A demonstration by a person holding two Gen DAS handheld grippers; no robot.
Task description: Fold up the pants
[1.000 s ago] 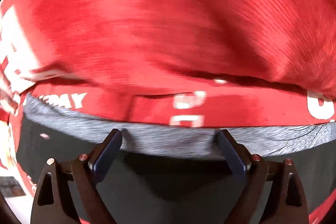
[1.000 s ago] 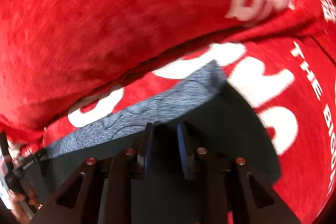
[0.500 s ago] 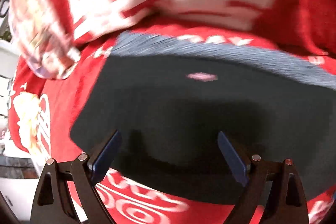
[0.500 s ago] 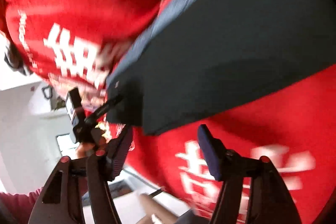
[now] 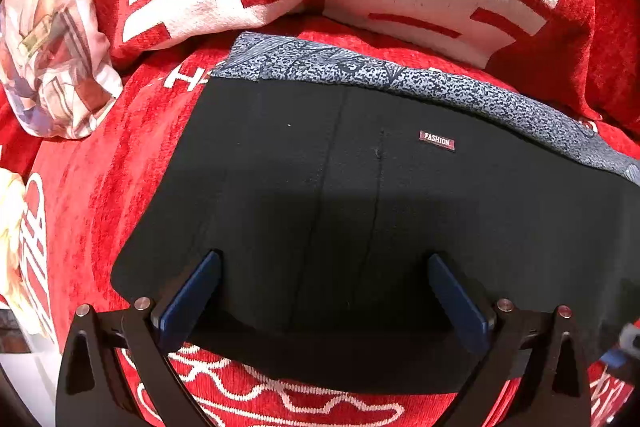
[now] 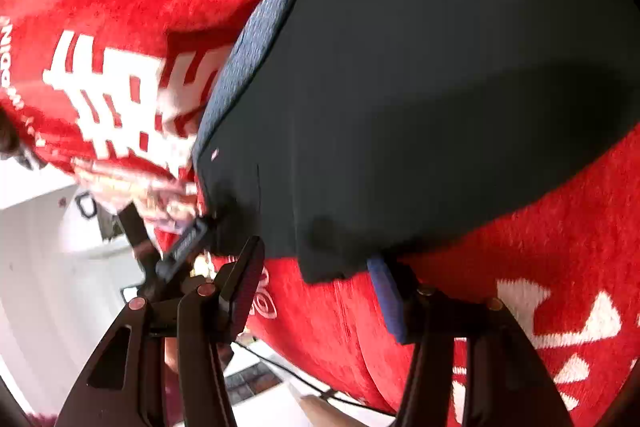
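The black pants [image 5: 360, 211] lie flat on the red blanket [image 5: 92, 187]: soft, light, limp. Left gripper [image 5: 324, 291] gapes wide, empty; right gripper [image 6: 316, 291], half open, has just narrowed, empty. Pinch the hem corners.

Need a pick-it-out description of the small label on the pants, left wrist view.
Start at the red blanket with white lettering; the black pants lie flat on it. Below their speckled grey waistband, right of the centre seam, sits the small label: dark red, reading FASHION, the only lettering on the black cloth.
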